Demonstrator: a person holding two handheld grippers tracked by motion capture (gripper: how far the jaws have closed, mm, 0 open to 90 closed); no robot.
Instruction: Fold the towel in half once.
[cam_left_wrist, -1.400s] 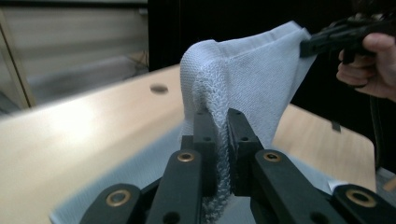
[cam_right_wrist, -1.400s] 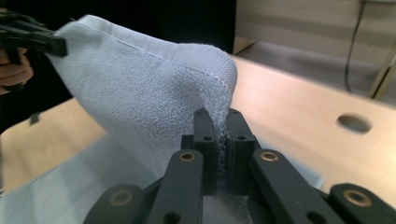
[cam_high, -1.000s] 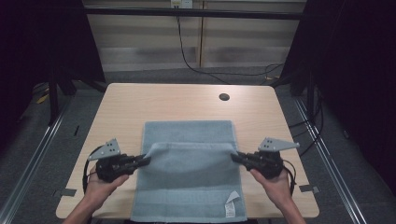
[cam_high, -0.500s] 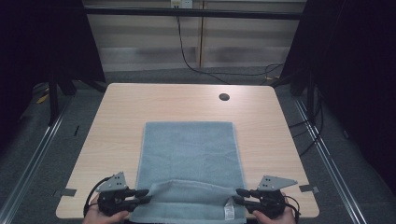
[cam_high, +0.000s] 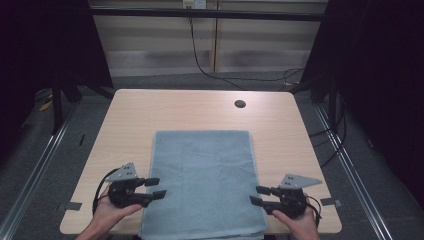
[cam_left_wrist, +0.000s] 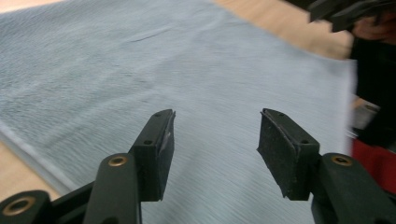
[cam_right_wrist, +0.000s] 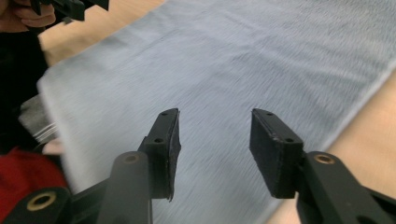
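- Left tongs: at about 7 o'clock on the tabletop, just at the towel's left edge. The jaws have just been opening and now stand well apart with nothing between them; in the left gripper view only flat cloth lies beyond the pads.
- Right tongs: at about 5 o'clock, at the towel's right edge. These jaws too have just been opening and grip nothing; the right gripper view looks between them onto bare cloth.
- Towel: a second ago its far edge was pinched between the two tongs and lifted mid-table; half a second ago that edge was down at the near side. Now it lies let go, folded in half, flat and smooth, near edge at 6 o'clock hanging slightly over the tabletop's rim, far edge toward the middle.
- Meaning: I judge this fold finished and the release clean; a further fold or a withdrawal seems next.
- Far off at 1 o'clock, the cable hole is well clear of the cloth.
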